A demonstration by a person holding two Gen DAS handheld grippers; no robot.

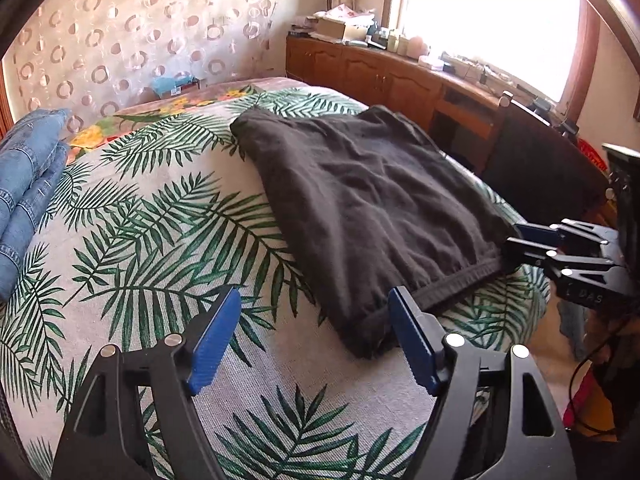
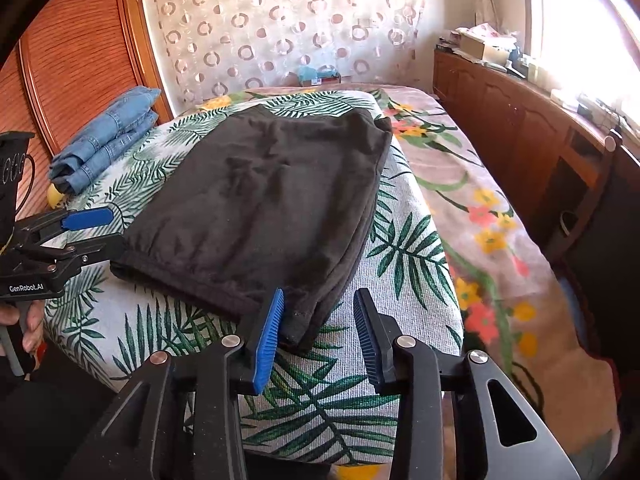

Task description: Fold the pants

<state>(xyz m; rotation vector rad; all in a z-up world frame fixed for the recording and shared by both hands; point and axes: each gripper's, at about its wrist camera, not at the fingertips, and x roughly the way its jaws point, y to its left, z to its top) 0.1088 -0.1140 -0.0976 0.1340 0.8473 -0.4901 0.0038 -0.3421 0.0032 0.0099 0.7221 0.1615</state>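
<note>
I am holding both grippers open near the soft black folded pants (image 2: pixel 260 200) on the leafy bed cover (image 2: pixel 408 248). My right gripper (image 2: pixel 318 336) has the near corner between its jaws. My left gripper (image 1: pixel 314 336) is waiting just beside the waistband corner.

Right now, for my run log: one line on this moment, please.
black pants folded on bed | left gripper open, near corner | right gripper open, other corner | jeans aside
</note>
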